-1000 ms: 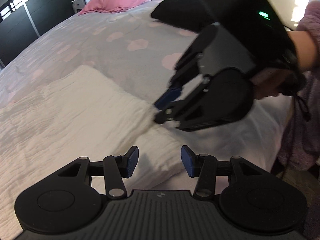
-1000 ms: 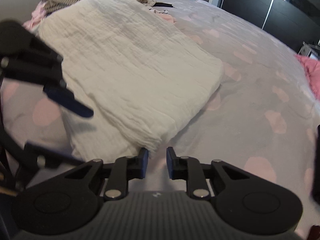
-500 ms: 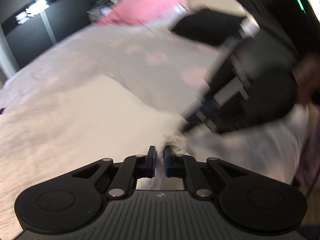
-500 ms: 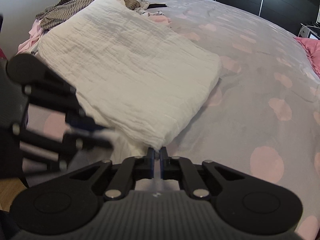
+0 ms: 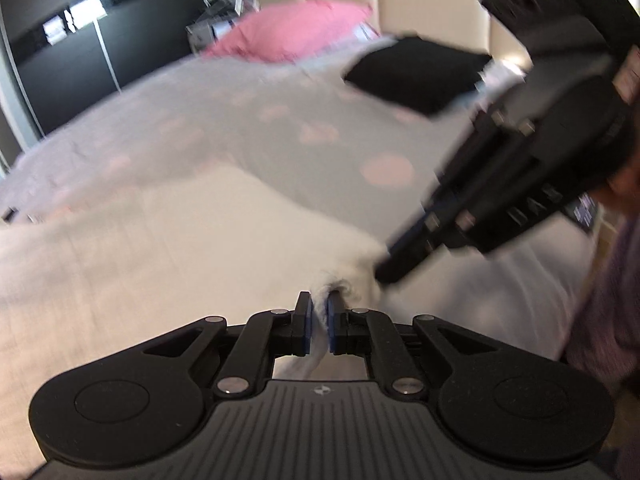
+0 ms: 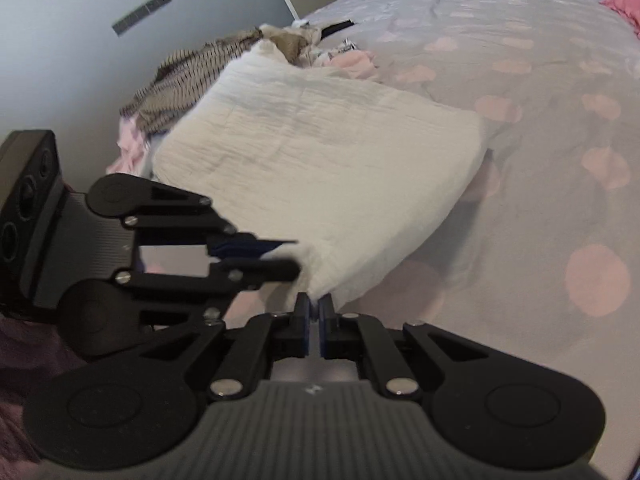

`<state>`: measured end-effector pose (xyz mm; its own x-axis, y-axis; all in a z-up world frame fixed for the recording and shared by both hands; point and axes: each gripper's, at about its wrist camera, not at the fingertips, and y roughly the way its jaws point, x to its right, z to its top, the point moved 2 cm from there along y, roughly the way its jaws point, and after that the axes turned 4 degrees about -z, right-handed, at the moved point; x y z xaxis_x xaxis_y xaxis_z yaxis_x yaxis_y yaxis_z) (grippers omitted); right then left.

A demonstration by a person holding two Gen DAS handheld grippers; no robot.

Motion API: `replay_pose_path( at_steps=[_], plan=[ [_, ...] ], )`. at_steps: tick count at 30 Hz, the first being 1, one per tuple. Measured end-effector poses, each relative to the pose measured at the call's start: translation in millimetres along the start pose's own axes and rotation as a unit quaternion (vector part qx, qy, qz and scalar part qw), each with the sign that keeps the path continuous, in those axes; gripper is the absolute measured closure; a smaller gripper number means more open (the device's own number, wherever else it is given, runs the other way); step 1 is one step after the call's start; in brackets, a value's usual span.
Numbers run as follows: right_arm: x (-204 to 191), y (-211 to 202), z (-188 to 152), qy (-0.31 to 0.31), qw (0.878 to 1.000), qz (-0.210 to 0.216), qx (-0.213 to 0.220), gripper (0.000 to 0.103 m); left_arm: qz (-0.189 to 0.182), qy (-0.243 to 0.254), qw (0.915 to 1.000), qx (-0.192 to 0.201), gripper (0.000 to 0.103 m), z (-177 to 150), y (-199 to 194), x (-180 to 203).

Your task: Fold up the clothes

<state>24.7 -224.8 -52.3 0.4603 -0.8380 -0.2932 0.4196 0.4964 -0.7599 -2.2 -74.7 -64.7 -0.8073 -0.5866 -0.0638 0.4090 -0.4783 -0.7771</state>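
Left wrist view: the left gripper [image 5: 319,322] is pinched tight on the near corner of the white cloth [image 5: 160,248], fabric bunched between its blue pads. The right gripper [image 5: 384,268] comes in from the right, its tips at the same corner. The cloth spreads across the bed [image 5: 280,120], a pink pillow [image 5: 296,28] and a black cushion [image 5: 416,72] far behind.

Right wrist view: the right gripper [image 6: 314,320] is clamped on the cloth's [image 6: 320,152] edge, the left gripper [image 6: 280,258] biting in just beside it. The near corner looks raised off the spotted bed [image 6: 540,140]; a heap of clothes [image 6: 192,76] sits beyond.

Soft, crinkled, light stuff, likely to sag and drape; hold by corners and hems, well apart, to keep edges straight.
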Motion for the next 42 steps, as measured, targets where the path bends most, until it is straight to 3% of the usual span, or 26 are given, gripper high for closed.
replay_pose_path(
  at_steps=[10,17,23,25,28,30,32,38,42],
  plan=[
    [-17.6,18.2,-14.9,-0.052,0.997,-0.009,-0.052,0.098,-0.015,-0.021,0.9997,-0.007,0.097,-21.0,20.3,9.3],
    [-6.2,18.3,-13.7,-0.007,0.999,0.025,-0.045,0.098,-0.017,-0.028,0.9995,-0.006,0.097,-23.1,30.4,7.6],
    [-22.9,43.0,-32.1,-0.076,0.993,-0.023,-0.083,0.098,-0.025,-0.041,0.9988,-0.009,0.097,-24.2,22.1,8.7],
    [-22.0,53.1,-39.2,-0.071,0.993,-0.028,-0.093,0.098,-0.026,-0.039,0.9987,-0.020,0.094,-27.2,16.7,13.3],
    [-20.5,59.7,-42.6,-0.073,0.992,-0.028,-0.098,0.098,-0.036,-0.053,0.9973,-0.037,0.079,-33.5,7.0,18.0],
    [-17.4,59.8,-41.5,-0.066,0.993,-0.023,-0.096,0.098,-0.049,-0.079,0.9950,-0.037,0.065,-36.4,0.7,18.0],
    [-14.6,58.1,-39.7,-0.059,0.994,-0.021,-0.093,0.097,-0.059,-0.115,0.9910,-0.033,0.061,-38.7,-2.5,16.0],
    [-25.5,48.5,-42.0,-0.100,0.989,-0.025,-0.109,0.073,-0.076,-0.227,0.9705,-0.031,0.061,-45.0,0.0,2.6],
    [-27.7,33.7,-41.2,-0.145,0.982,-0.074,-0.094,0.071,-0.079,-0.266,0.9606,-0.020,0.061,-41.5,7.1,-1.8]
  ],
)
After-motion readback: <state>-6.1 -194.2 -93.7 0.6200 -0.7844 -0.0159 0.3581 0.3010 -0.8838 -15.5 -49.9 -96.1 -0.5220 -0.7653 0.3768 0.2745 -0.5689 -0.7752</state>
